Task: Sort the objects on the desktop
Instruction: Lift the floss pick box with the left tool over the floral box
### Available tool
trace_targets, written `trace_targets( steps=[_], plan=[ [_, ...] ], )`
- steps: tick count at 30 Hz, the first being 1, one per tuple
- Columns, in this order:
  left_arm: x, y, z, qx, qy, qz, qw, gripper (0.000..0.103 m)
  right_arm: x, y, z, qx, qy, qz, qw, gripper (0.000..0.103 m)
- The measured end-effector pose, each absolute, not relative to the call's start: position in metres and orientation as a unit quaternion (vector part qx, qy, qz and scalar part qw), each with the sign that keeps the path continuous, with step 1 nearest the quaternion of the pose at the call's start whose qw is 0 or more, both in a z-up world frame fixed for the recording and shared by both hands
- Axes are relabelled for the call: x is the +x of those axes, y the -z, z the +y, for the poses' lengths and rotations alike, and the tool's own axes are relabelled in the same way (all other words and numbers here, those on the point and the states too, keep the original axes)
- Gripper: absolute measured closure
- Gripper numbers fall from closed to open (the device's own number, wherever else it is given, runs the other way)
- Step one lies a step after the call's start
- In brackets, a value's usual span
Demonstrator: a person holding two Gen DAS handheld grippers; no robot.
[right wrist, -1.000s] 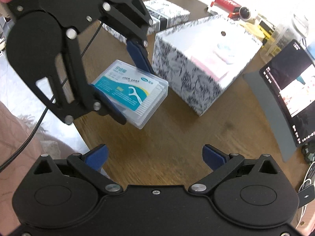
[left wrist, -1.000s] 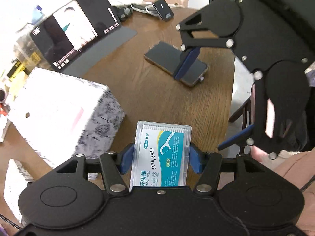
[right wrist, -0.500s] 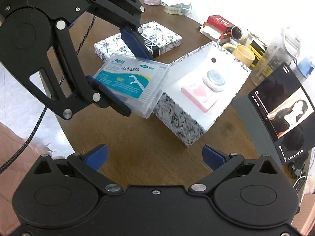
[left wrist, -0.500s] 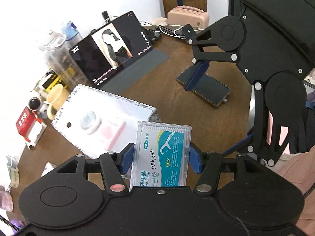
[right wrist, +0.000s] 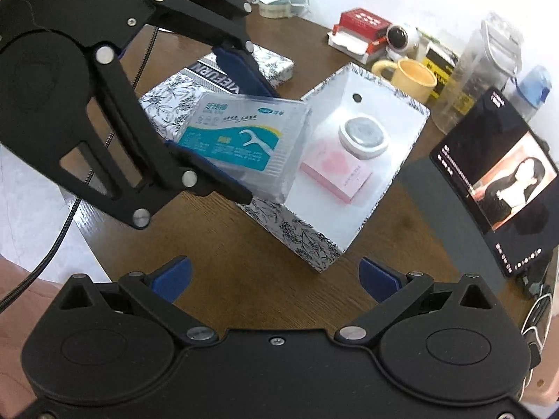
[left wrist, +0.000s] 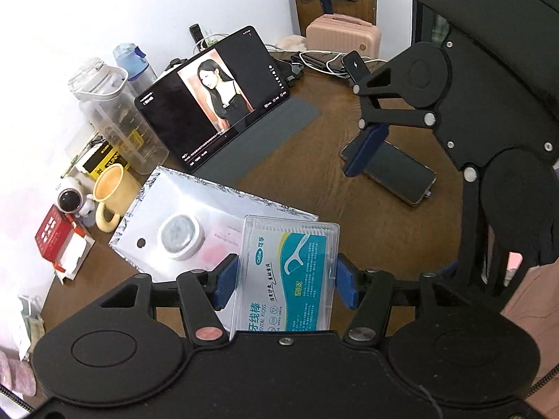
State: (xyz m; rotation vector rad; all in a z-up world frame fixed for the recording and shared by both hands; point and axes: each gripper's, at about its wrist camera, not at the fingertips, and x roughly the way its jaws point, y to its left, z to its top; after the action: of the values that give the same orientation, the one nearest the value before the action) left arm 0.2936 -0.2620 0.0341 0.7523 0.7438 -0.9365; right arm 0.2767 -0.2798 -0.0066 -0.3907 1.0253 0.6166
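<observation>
A clear dental floss pick box [left wrist: 290, 272] with a teal label is clamped between the blue pads of my left gripper [left wrist: 286, 281]. In the right wrist view the floss box [right wrist: 241, 136] hangs tilted over the near-left rim of an open patterned storage box [right wrist: 300, 234]. A white round tin [right wrist: 363, 136] and a pink packet [right wrist: 335, 171] lie inside that storage box [left wrist: 195, 202]. My right gripper [right wrist: 276, 272] is open and holds nothing, low over bare wood in front of the storage box. From the left wrist view, the right gripper [left wrist: 408, 209] hovers above a phone [left wrist: 398, 171].
A propped tablet [left wrist: 213, 97] on a grey cover plays a video at the back. A yellow mug [left wrist: 111, 188], clear jug [left wrist: 115, 115], red carton [left wrist: 52, 234] and small toy [left wrist: 70, 200] crowd the left edge. The patterned lid [right wrist: 272, 66] lies beyond the storage box. Cables lie far back.
My left gripper rose with the floss box and moved from beside the storage box to over its rim. The right gripper stayed open and drew back a little.
</observation>
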Motion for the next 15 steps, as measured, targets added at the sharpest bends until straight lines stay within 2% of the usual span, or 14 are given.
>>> trace_targets(
  steps=[15],
  plan=[
    [0.367,0.009,-0.286,0.384,0.444,0.345,0.732,0.046,0.330,0.027,-0.289,-0.090,-0.290,0.577,0.758,0.000]
  ],
)
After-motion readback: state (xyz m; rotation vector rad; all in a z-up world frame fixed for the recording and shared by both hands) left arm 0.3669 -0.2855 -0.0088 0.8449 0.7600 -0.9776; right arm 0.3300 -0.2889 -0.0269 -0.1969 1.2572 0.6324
